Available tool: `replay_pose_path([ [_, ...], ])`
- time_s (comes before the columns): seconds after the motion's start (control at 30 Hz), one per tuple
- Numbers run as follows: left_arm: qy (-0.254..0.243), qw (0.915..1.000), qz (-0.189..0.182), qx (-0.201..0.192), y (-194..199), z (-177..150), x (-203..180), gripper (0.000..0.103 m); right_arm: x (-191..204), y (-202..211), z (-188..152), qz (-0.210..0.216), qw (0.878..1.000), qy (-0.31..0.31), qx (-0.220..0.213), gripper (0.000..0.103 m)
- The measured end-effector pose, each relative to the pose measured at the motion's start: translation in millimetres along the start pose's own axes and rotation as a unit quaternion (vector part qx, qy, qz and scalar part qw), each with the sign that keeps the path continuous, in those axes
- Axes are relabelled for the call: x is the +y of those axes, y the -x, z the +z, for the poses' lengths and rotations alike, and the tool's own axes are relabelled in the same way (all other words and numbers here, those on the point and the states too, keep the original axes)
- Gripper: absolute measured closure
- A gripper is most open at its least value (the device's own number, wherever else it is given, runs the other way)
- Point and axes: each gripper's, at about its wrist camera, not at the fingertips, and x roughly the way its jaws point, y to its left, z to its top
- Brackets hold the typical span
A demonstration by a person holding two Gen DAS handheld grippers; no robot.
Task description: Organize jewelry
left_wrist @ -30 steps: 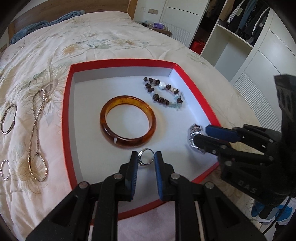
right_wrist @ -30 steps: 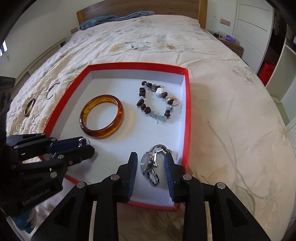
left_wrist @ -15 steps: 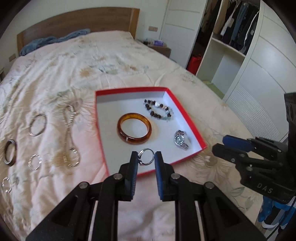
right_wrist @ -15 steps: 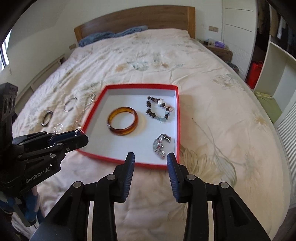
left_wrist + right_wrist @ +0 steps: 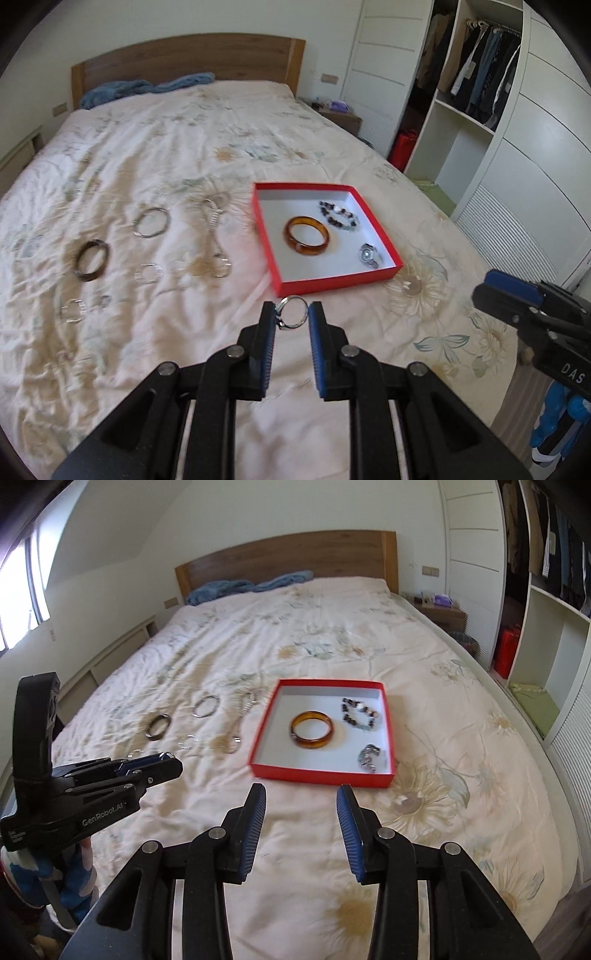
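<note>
A red tray lies on the bed. It holds an amber bangle, a dark bead bracelet and a silver watch. My left gripper is shut on a small silver ring, held high above the bed, short of the tray's near edge. My right gripper is open and empty, also high and short of the tray.
Left of the tray on the floral bedspread lie a silver chain, a dark bangle, a silver bangle and several small clear rings. A wardrobe stands right of the bed, a wooden headboard at the far end.
Both grippers have pulled back and risen far from the tray. The right gripper let go of the watch, which stays in the tray. The left gripper kept the ring.
</note>
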Motion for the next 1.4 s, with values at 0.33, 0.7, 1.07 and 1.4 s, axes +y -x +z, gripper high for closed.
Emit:
replay_pose_path([
  [0.33,0.019,0.9979,0.042,-0.046,84,-32,47,0.076,41,41,-22,0.022,1.000,-0.006,-0.022,0.063],
  [0.7,0.048,0.9906,0.098,-0.081,148,-74,97,0.070,94,64,-38,0.072,0.997,0.016,-0.030,0.062],
  [1.07,0.085,0.9826,0.139,-0.090,168,-95,136,0.070,115,59,-43,0.103,0.994,0.027,-0.034,0.059],
  [1.4,0.074,0.9916,0.092,-0.051,124,-106,120,0.070,104,35,-50,0.102,0.995,0.016,-0.015,0.059],
])
